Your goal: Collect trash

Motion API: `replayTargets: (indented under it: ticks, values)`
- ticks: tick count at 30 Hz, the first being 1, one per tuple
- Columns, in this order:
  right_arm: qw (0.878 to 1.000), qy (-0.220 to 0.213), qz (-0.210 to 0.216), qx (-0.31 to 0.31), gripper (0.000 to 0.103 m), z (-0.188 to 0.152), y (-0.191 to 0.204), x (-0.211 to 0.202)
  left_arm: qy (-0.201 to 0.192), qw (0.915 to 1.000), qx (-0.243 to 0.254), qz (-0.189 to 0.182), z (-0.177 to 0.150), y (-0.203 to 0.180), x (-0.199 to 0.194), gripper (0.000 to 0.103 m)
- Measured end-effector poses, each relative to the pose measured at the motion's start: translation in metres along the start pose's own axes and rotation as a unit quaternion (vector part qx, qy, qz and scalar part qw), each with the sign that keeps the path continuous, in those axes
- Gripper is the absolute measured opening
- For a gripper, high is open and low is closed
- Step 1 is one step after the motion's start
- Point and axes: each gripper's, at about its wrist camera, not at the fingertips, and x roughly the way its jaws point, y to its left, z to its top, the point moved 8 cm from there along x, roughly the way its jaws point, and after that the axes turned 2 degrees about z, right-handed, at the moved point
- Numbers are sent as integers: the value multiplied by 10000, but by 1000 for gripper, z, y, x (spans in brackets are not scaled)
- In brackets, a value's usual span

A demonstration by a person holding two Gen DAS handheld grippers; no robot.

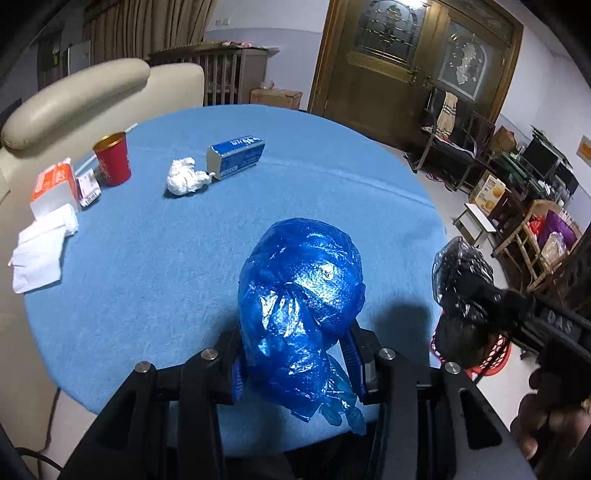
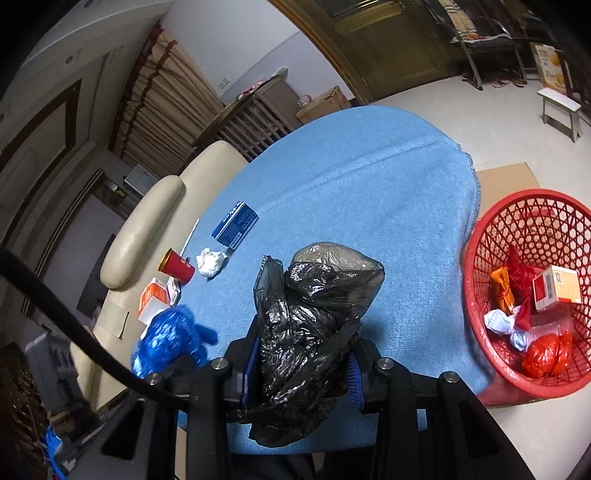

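- The left gripper (image 1: 295, 365) tilts downward over the round blue cloth-covered bench (image 1: 155, 266), its fingers clamped on one crinkly blue plastic bag (image 1: 299, 295).
- The right gripper (image 2: 301, 380) angles down, fingers pinching one crumpled black plastic bag (image 2: 314, 317).
- One red lattice plastic basket (image 2: 491, 236) sits on the floor, right.

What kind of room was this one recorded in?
Most likely a home living or dining room: a round table under a blue cloth, a cream sofa beside it, curtains and ornate wooden doors with glass panes behind. A red basket on the floor serves as the bin.
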Motion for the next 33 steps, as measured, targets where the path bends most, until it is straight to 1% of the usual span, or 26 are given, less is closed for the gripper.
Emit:
replayTargets:
  ticks: [3, 6, 9, 21, 33]
  values:
    - [10000, 53, 35, 10, 41, -3, 3, 5, -6, 9999, -103, 17, 0, 7, -1, 45]
    - [9998, 131, 27, -141, 41, -8, 12, 9, 4, 9999, -116, 0, -1, 6, 0, 45]
    - [9997, 139, 7, -211, 41, -10, 14, 10, 37, 10000, -53, -21, -3, 2, 3, 45]
    - [9998, 182, 23, -115, 41, -13, 10, 13, 89, 9999, 136, -7, -5, -7, 8, 45]
    - [9999, 118, 35, -43, 41, -12, 5, 8, 120, 9992, 389, -6, -4, -17, 14, 45]
